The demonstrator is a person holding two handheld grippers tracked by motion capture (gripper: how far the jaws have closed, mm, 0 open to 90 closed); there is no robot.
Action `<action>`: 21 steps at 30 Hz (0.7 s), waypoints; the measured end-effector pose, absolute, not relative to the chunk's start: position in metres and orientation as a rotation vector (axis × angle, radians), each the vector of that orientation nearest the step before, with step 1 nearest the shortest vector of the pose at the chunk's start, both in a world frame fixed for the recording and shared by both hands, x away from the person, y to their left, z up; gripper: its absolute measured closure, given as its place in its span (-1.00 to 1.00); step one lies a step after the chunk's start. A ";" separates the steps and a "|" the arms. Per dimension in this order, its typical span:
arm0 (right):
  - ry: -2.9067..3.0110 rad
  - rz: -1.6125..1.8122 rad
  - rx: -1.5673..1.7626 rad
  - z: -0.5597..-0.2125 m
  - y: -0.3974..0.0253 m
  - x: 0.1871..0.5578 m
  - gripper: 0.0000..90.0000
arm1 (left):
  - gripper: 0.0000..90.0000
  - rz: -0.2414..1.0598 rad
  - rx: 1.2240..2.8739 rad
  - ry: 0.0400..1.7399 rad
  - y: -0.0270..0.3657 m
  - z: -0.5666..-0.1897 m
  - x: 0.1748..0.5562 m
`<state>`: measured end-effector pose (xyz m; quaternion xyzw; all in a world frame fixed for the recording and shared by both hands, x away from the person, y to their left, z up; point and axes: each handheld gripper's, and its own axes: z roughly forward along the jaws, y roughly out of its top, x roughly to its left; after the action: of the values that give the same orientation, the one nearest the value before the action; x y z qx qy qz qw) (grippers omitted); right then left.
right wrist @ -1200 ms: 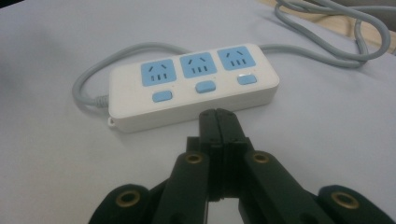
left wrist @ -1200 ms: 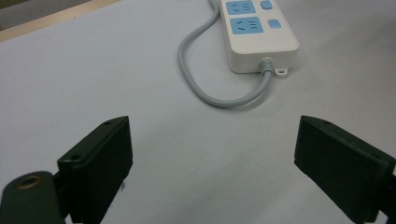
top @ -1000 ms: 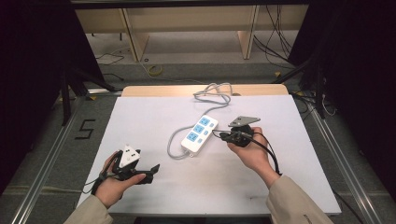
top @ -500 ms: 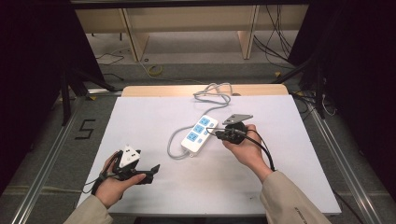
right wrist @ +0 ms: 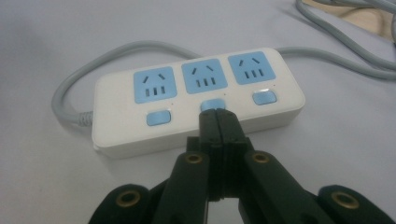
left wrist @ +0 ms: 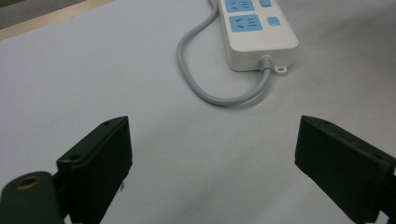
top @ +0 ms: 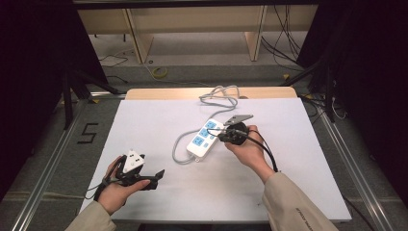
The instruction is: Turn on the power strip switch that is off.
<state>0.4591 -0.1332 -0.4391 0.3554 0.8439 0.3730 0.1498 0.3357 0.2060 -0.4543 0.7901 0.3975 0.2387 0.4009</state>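
**Clenched fingers at the middle switch**

Fingers of our right gripper are clenched together with nothing between them, and their tips sit at the middle blue switch of the power strip; in the right gripper view we cannot tell whether they press it or only touch it. We see three blue sockets in a row on the white strip, each with its own blue switch beside it. We find the strip lying flat near the middle of the white desk, set at a slant, just beside our right hand. Its grey cable loops out from the near end, and more grey cable lies coiled by the far edge of the desk. Our left gripper rests well apart, at the near left of the desk, its fingers spread wide and released over bare surface.
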 end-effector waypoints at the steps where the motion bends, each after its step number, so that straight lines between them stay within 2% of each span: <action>1: 2.427 1.068 1.020 -0.439 -0.132 0.461 1.00 | -0.76 0.603 1.998 1.004 0.206 -0.454 0.336; 21: 2.467 1.010 1.022 -0.437 -0.119 0.479 1.00 | -0.76 0.596 2.002 1.003 0.205 -0.455 0.335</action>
<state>0.4789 -0.1195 -0.4373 0.3545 0.8552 0.3501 0.1430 0.3354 0.2052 -0.4548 0.7915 0.3966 0.2358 0.4007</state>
